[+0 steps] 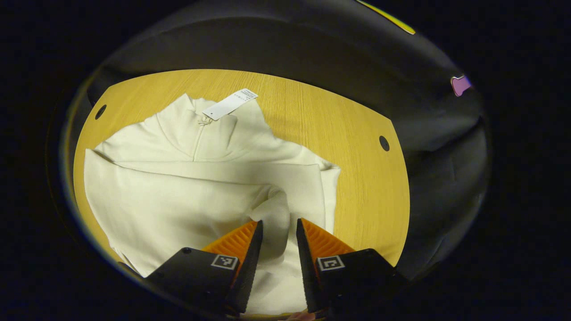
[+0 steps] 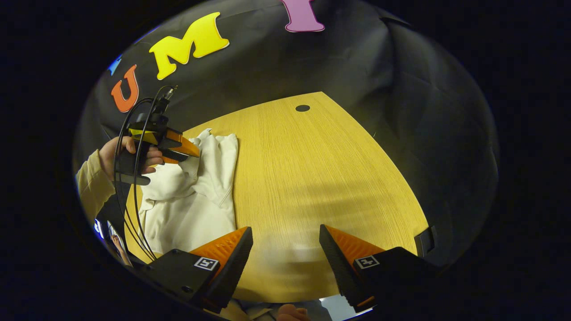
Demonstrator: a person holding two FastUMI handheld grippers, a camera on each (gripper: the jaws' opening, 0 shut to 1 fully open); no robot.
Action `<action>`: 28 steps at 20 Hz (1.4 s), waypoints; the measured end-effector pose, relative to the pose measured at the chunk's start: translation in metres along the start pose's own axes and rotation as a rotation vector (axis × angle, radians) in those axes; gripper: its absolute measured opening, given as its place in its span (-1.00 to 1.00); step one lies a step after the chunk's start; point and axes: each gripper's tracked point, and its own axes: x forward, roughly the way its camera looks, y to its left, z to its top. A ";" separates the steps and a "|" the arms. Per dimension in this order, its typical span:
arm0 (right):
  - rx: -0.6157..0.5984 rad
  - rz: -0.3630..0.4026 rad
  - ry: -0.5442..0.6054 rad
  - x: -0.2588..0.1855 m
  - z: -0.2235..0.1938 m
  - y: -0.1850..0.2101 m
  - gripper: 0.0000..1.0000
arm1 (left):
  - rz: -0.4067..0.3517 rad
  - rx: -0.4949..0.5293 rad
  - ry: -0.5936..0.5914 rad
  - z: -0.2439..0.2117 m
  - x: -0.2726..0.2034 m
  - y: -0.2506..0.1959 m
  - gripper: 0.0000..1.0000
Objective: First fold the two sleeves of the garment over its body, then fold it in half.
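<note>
A cream garment (image 1: 178,187) lies on the wooden table (image 1: 357,156), collar toward the far side, with a white tag (image 1: 229,104) at the neck. One sleeve is folded across the body. Its cuff (image 1: 274,214) stands bunched between the fingers of my left gripper (image 1: 279,225), which is shut on it. In the right gripper view a hand (image 2: 113,154) holds that left gripper (image 2: 189,154) at the garment (image 2: 196,209), with cloth lifted at its tip. My right gripper (image 2: 285,238) hangs open over bare table (image 2: 312,178), to the right of the garment.
The table has round holes near its corners (image 1: 384,143) (image 2: 302,108). Black cables (image 2: 134,200) hang from the left gripper past the table's near edge. Black cloth walls close in behind the table. Bare wood stretches to the garment's right.
</note>
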 end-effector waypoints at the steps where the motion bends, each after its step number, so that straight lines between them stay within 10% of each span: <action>1: 0.000 -0.003 0.004 0.002 0.001 0.000 0.84 | 0.004 -0.013 -0.001 -0.001 0.001 0.005 0.06; 6: 0.006 0.023 0.024 0.006 -0.006 0.015 0.89 | -0.051 -0.115 -0.004 -0.009 -0.017 0.005 0.96; 28: -0.175 0.160 0.186 0.018 -0.097 0.160 0.89 | 0.141 -0.112 -0.076 -0.179 -0.183 0.235 0.97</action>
